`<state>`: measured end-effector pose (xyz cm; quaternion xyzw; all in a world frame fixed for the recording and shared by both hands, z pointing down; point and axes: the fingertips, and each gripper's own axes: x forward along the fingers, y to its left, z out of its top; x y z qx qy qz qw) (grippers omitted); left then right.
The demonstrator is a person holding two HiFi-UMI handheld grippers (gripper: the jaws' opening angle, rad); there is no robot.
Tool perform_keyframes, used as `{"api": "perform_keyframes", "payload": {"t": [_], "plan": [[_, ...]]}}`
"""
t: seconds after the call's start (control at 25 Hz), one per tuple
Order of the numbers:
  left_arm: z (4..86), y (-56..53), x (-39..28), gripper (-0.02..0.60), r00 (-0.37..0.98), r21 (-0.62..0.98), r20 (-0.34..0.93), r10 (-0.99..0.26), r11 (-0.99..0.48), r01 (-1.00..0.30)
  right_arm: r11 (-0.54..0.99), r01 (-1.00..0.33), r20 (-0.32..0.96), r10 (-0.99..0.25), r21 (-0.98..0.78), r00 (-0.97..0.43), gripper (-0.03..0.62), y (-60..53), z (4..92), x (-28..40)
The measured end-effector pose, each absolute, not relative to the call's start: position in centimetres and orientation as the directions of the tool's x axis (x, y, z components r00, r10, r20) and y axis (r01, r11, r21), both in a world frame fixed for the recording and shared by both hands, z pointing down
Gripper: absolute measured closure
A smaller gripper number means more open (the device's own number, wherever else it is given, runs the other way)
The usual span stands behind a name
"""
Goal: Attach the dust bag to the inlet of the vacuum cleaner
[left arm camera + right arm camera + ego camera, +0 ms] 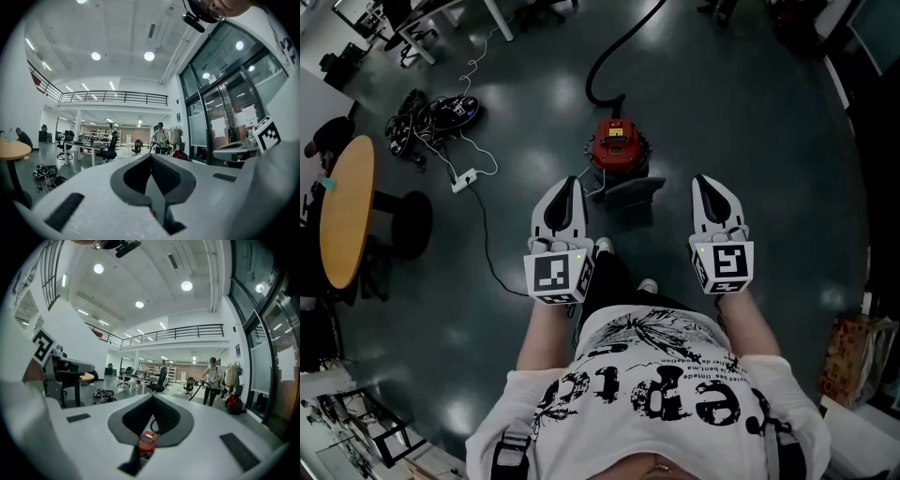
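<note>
Red and squat, the vacuum cleaner (617,145) stands on the dark floor (750,112) ahead of the person, its black hose (614,47) curving away on the far side. Against its near side lies a dark grey, flattish piece that I take for the dust bag (630,190). It touches the body or sits just beside it, and its long axis runs across the head view from left to right. The inlet itself cannot be made out, so whether the bag's mouth sits on it or the bag merely leans there stays unsettled. The left hand-held gripper (570,183) and the right hand-held gripper (705,180) are held side by side, well above the floor. Both point level and forward, each with its jaws pressed together on nothing, as both gripper views show. The relation that matters is this: the bag and vacuum cleaner lie forward of and far below both tips, in the gap between the two. They sit closer to the left one's line than to the right's. In the right gripper view the red body shows low behind the closed jaws. Any reach toward the bag would, in my judgement, call for lowering and tipping the tips downward, the left having the shorter way.
</note>
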<state>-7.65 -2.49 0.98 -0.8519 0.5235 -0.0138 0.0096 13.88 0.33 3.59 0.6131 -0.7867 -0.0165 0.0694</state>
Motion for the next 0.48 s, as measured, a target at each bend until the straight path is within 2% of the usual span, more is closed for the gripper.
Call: {"api": "perform_keyframes", "payload": {"t": [0.48], "plan": [[3.3, -3.5, -6.5, 0.577, 0.446, -0.013, 0.057, -0.893, -0.447, -0.894, 0.242, -0.967, 0.104, -0.967, 0.085, -0.233, 0.591, -0.3, 4.5, 14.4]]}}
